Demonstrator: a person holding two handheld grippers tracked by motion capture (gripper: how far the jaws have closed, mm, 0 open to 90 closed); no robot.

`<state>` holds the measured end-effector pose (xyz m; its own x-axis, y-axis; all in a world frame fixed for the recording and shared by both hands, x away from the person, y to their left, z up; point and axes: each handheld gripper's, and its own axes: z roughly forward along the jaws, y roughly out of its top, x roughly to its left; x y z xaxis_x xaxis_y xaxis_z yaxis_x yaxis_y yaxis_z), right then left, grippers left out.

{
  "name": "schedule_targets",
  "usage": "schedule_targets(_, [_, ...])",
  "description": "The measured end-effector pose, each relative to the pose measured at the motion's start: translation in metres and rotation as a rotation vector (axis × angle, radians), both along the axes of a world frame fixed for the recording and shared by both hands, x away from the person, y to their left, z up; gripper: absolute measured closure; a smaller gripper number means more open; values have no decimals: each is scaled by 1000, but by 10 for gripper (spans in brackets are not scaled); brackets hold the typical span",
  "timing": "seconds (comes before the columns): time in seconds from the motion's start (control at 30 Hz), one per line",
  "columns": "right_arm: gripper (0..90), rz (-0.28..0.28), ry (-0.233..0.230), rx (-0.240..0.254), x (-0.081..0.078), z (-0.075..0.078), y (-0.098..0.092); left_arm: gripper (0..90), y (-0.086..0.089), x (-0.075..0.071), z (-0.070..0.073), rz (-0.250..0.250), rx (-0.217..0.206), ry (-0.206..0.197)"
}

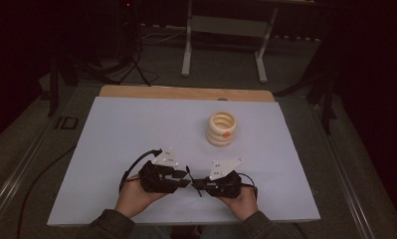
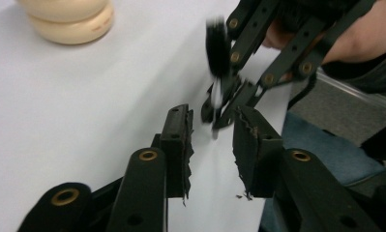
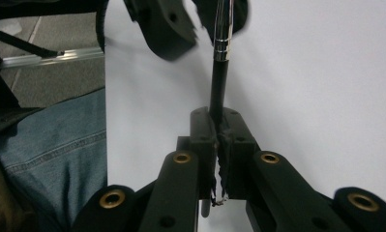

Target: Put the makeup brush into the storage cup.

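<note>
I'm looking down on a dim room: grey floor, dark cables trailing at the back, and the pale metal legs of a frame (image 1: 225,40) beyond the far edge of the counter (image 1: 136,129). The counter wears a smooth, matte white sheet, with a strip of bare wood showing along its far edge.

Right of centre, toward the far edge, sits the ring stack (image 1: 222,128): rounded, cream-coloured rings piled upright, smooth and glossy, with a small orange mark on the side. In the left gripper view it sits at the top left, well apart from the tongs.

Down at the near edge, around the middle, my two hands bring the tongs tip to tip. The right tongs (image 3: 218,126) are clamped tight on a slim black pen (image 3: 218,77), a glossy rod with a silver band, pinched between the serrated pads and sticking straight out from them. The left tongs (image 2: 211,133) stand partly apart, toothed black pads with nothing pressed between them; the pen's blurred end hangs just beyond their tips. Brass rivets dot the black linkages.
</note>
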<state>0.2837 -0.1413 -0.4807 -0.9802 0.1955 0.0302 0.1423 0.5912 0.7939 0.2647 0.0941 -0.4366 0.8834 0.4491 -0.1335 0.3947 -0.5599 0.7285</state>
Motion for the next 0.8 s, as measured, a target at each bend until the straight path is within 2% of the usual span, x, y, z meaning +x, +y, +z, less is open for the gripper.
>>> schedule_targets(0.37, [855, -76, 30, 45, 13, 2, -23, 628, 19, -5, -10, 60, -16, -8])
schedule_targets(0.8, [855, -144, 39, 87, 27, 11, -47, 562, 39, -11, -21, 134, -3, -37])
